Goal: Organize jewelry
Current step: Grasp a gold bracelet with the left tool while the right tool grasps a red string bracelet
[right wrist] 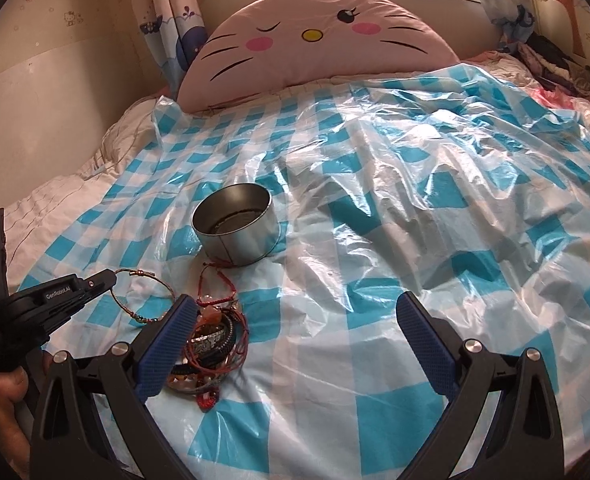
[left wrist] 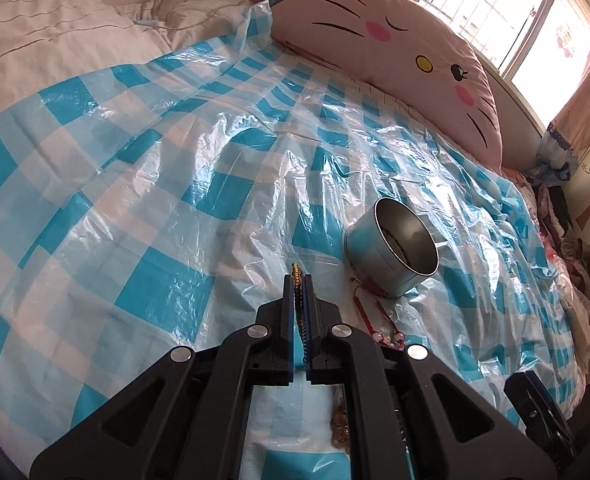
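My left gripper (left wrist: 299, 280) is shut on a thin gold-and-green beaded bracelet (left wrist: 296, 269); its strand runs back between the pads. In the right wrist view the left gripper (right wrist: 105, 279) pinches that bracelet (right wrist: 166, 289) by its rim, and the loop stands out to the right over the sheet. A round silver tin (left wrist: 393, 240) (right wrist: 235, 228) stands open on the bed, just beyond. A pile of red cord and beaded bracelets (right wrist: 211, 340) lies in front of the tin, beside my right gripper's left finger. My right gripper (right wrist: 299, 320) is open, with nothing between its fingers.
A crinkled blue-and-white checked plastic sheet (right wrist: 375, 240) covers the bed. A large pink cat-face pillow (right wrist: 319, 36) leans at the headboard under the window. Clothes (right wrist: 567, 68) are heaped at the far right. A hand (right wrist: 3, 396) holds the left gripper's handle.
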The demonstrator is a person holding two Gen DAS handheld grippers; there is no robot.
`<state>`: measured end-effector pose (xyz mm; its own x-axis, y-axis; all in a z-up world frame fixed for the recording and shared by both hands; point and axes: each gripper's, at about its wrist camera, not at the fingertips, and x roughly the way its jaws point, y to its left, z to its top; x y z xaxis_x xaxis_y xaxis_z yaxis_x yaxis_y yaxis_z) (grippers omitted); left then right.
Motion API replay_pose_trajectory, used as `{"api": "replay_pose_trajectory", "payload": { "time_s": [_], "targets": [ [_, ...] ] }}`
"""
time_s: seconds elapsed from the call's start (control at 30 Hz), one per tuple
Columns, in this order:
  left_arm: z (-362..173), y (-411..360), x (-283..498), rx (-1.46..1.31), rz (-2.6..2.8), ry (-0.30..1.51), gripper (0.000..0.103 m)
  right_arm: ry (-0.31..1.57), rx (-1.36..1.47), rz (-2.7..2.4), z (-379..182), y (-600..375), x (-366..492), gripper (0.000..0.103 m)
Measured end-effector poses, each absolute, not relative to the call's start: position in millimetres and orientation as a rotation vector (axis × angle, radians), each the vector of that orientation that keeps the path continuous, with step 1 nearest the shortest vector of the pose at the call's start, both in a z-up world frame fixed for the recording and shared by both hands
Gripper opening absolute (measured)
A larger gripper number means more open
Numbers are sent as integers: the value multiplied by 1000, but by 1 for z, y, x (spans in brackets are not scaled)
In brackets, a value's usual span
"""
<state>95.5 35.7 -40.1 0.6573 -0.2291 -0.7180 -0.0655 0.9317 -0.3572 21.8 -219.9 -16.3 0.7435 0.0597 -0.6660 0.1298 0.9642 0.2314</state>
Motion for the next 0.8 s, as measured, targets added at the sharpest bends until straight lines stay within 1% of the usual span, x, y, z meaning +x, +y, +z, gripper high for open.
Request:
{"api": "replay_pose_trajectory", "payload": {
  "time_s": [0.17, 0.2, 0.23, 0.3, 0.43, 0.5, 0.53, 0.57, 0.6, 0.63, 0.67, 0.7, 0.8],
  "targets": [
    [-43, 35, 96, -377, -80, 864, 4, 842, 205, 115, -32, -194, 82, 95],
    [-43, 36, 96, -379, -79, 864, 4, 866, 185, 143, -35, -187, 92, 94],
    [-43, 36, 96, -379, -79, 863, 4, 899, 172, 174, -40, -181, 103, 87],
    [-43, 36, 96, -381, -78, 862, 4, 958, 153, 212, -49, -170, 122, 79],
    [-43, 36, 96, -371, -75, 862, 4, 1062, 84, 237, -70, -152, 146, 76],
    [-42, 33, 95, -358, -74, 860, 4, 1107, 33, 231, -84, -144, 153, 73],
    [-42, 31, 95, -350, -76, 859, 4, 1105, 6, 229, -88, -142, 152, 70],
    [-42, 30, 95, -342, -77, 859, 4, 1095, -7, 231, -88, -141, 151, 66],
    [-41, 28, 95, -337, -80, 858, 4, 1089, 0, 231, -87, -142, 150, 50],
    [-41, 27, 95, -332, -82, 856, 4, 1083, 13, 227, -86, -145, 150, 27],
    [-40, 26, 95, -327, -84, 857, 4, 1082, 39, 225, -84, -150, 150, 17],
    [-41, 25, 96, -323, -86, 860, 4, 1085, 72, 224, -83, -155, 150, 11],
    [-42, 24, 96, -321, -90, 868, 4, 1053, 165, 211, -76, -171, 143, 11]
  ]
}}
